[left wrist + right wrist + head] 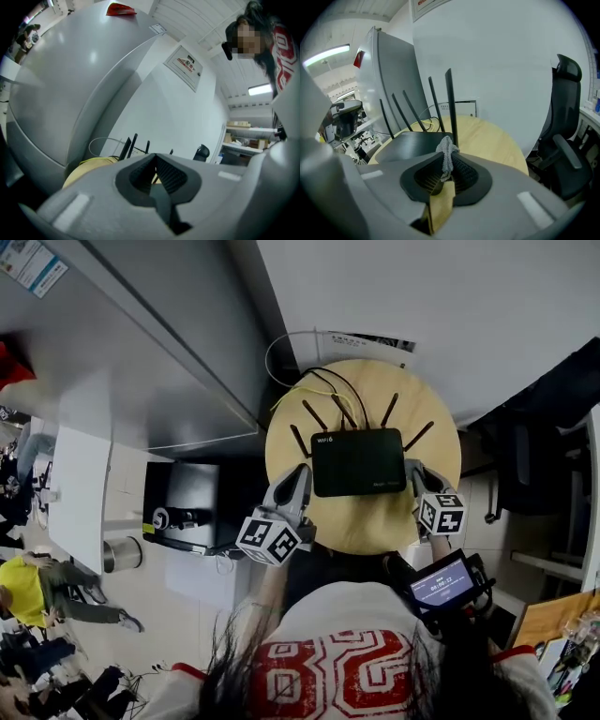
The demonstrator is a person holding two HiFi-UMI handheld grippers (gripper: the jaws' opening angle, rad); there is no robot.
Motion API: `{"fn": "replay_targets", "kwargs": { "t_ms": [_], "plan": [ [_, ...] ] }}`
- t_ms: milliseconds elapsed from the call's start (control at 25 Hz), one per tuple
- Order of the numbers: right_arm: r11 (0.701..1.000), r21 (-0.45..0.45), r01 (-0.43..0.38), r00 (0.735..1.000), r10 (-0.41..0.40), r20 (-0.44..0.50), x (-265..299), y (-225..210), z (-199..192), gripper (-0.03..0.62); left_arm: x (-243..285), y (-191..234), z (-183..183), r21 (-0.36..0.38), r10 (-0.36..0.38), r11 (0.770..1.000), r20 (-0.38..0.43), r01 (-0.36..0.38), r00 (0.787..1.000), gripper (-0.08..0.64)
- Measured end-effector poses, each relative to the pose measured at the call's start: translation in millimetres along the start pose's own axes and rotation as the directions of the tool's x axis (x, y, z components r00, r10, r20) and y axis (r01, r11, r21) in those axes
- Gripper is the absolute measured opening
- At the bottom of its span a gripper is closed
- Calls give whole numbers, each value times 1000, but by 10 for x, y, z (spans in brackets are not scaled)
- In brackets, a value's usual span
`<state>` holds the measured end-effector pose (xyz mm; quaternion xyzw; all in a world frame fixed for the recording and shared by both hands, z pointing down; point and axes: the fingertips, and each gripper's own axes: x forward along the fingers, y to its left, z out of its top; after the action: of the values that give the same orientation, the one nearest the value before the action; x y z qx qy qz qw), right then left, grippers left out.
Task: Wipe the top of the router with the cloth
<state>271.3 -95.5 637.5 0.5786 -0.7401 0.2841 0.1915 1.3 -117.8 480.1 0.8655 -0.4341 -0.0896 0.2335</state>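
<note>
A black router with several raised antennas lies in the middle of a round wooden table. My right gripper sits at the router's right near corner, shut on a small grey cloth that sticks up between its jaws. The router's top lies just ahead and left of it. The head view does not show the cloth. My left gripper is at the router's left near corner with its jaws shut and nothing in them. Its own view shows only antennas and the table edge.
Yellow and black cables trail behind the router. A tall grey cabinet stands left of the table, with a black box on the floor beside it. A black office chair is to the right. The white wall is close behind.
</note>
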Motion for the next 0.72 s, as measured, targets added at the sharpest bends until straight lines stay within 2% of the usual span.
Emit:
{"fn": "replay_targets", "kwargs": {
  "t_ms": [200, 440, 720],
  "plan": [
    [999, -47, -5, 1000, 4, -27, 218, -217, 112, 44, -153, 69, 33, 4, 72, 997, 23, -72, 997, -5],
    [985, -162, -66, 994, 50, -99, 439, -212, 43, 44, -398, 141, 94, 11, 150, 989, 53, -151, 987, -5],
    [988, -136, -68, 994, 55, -97, 517, -240, -7, 44, -574, 170, 94, 29, 176, 984, 55, -178, 983, -5]
  ]
}}
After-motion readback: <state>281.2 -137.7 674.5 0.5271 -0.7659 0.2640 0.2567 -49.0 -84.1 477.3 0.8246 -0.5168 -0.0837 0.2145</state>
